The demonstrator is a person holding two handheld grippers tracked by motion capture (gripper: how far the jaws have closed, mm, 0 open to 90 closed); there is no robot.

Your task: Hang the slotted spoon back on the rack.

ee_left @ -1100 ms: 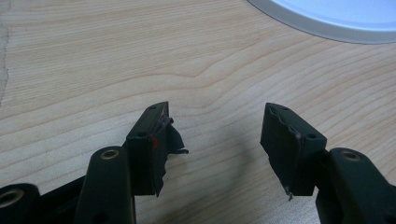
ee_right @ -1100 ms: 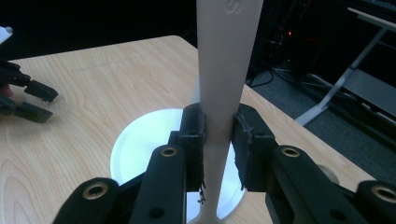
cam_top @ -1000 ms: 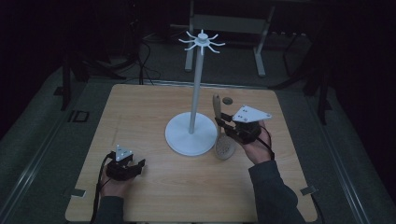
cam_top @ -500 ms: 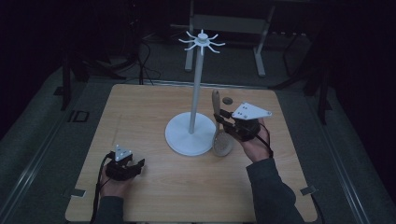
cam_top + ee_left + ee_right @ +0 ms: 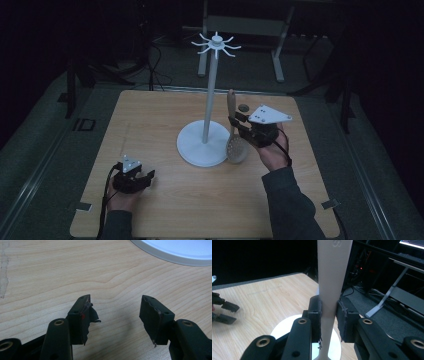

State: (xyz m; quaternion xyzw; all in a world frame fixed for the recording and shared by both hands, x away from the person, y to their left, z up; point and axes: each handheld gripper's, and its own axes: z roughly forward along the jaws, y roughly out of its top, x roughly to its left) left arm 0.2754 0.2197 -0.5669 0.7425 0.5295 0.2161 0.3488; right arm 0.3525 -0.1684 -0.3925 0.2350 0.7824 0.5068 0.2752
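Observation:
A white hook stand point(image 5: 210, 100) rises from a round base point(image 5: 202, 145) at the table's middle, with a ring of hooks point(image 5: 216, 44) on top. My right gripper point(image 5: 234, 125) is shut on the handle of a pale slotted spoon point(image 5: 236, 149), held upright just right of the base with its head down. In the right gripper view the spoon's handle point(image 5: 332, 270) is pinched between both pads of the right gripper point(image 5: 329, 307). My left gripper point(image 5: 149, 176) rests open on the table at the front left. In its own view nothing is between the jaws of the left gripper point(image 5: 115, 307).
The wooden table point(image 5: 160, 115) has a small dark round object point(image 5: 243, 107) behind the spoon. The stand's base point(image 5: 175, 250) lies ahead of the left gripper. Dark floor, cables and a metal frame point(image 5: 240, 25) surround the table.
The right gripper has lifted the spoon slightly. The left gripper has stayed where it was.

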